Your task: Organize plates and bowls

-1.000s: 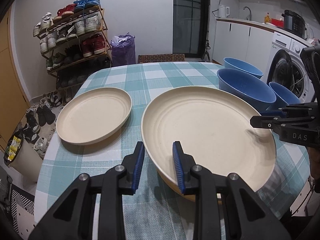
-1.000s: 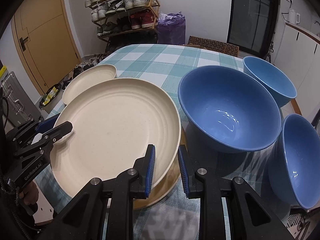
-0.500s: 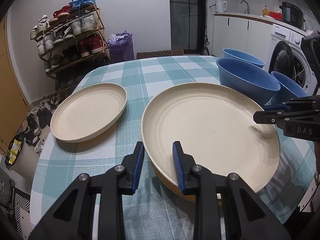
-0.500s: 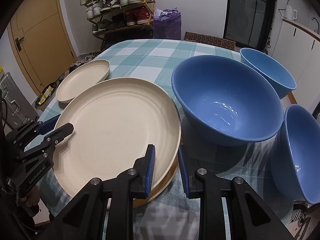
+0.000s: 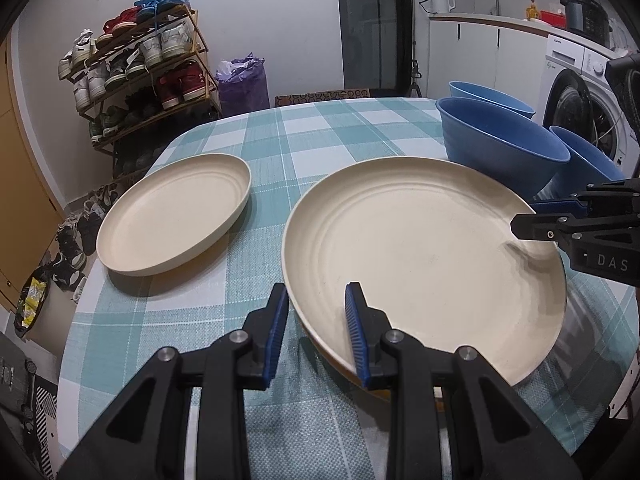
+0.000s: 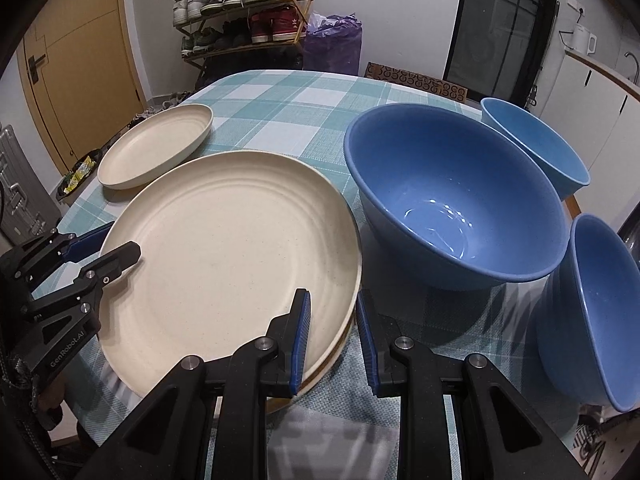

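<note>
Two grippers clamp one large cream plate [image 5: 424, 256] from opposite edges. Left gripper [image 5: 318, 334] has its jaws narrow, pinched over the near rim in its own view — one blue pad outside, one inside the plate. Right gripper [image 6: 330, 334] does the same on the opposite rim, jaws narrow, rim between the pads. Plate sits low over the counter [image 5: 312, 136], which wears a teal-and-white checked cloth; a darker tan rim shows just under the plate's near edge in both views, can't tell what it is. Small cream plate [image 5: 176, 212] lies flat on the cloth to the left, apart from the big one. Three blue bowls on the right: big bowl [image 6: 452, 196] just beside the large plate, far bowl [image 6: 536, 144] behind it, near bowl [image 6: 592, 312] at the counter edge. Bkgd: shoe rack [image 5: 140, 68], washing machine [image 5: 580, 92].
</note>
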The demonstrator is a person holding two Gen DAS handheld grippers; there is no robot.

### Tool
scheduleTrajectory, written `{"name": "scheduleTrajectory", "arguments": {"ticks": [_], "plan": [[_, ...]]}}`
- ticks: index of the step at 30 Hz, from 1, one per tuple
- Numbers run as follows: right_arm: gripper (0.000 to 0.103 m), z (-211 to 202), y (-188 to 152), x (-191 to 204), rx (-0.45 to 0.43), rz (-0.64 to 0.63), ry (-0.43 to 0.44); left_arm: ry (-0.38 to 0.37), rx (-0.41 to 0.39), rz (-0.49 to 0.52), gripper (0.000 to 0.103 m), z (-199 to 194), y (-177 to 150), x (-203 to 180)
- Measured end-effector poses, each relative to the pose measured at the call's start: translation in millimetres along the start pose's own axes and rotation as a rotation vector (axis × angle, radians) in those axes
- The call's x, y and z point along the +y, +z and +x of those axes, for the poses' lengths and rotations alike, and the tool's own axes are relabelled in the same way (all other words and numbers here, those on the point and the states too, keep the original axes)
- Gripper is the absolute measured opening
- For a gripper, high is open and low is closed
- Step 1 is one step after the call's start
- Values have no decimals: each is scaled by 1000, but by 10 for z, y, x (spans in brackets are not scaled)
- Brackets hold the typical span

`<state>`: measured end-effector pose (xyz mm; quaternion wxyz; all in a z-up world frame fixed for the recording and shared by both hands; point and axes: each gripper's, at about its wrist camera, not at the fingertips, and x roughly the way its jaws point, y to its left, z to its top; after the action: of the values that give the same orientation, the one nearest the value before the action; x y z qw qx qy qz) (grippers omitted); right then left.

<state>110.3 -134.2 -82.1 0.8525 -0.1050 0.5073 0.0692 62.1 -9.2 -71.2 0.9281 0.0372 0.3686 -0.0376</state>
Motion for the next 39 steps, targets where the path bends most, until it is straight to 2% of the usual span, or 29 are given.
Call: {"name": "scheduleTrajectory", "arguments": {"ticks": [25,39], "plan": [[24,80,-85,72,3,-38,-50,45,16,57,27,50,-87,-104],[26,101,-122,75,19,-38,-58,33,24,65,35,56,-95,-110]]}}
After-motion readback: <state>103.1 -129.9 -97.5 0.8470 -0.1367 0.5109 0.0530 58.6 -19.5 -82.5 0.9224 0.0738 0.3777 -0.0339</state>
